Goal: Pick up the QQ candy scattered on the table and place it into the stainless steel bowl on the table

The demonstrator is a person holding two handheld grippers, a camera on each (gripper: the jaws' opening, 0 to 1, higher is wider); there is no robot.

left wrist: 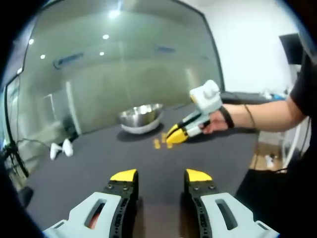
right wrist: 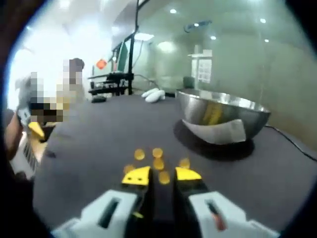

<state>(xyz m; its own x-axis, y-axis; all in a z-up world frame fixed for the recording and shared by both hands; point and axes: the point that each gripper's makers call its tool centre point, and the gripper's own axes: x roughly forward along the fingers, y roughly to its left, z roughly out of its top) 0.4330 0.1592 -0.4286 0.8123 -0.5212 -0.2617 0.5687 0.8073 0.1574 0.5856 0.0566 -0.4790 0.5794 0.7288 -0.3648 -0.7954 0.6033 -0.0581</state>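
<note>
Yellow-tipped fingers (left wrist: 124, 175) of the left gripper (left wrist: 161, 174) stand wide apart, above bare dark table (left wrist: 89, 163). Fingers of the right gripper (right wrist: 162, 174) sit a narrow gap apart, low over the candies, holding nothing. Round yellow QQ candies (right wrist: 157, 163) lie scattered at its tips, near the stainless steel bowl (right wrist: 223, 116), which rests on the table beyond.

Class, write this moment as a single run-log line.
right gripper: open, low over candies | left gripper: open, held back | candies: on table | bowl: beyond candies
</note>
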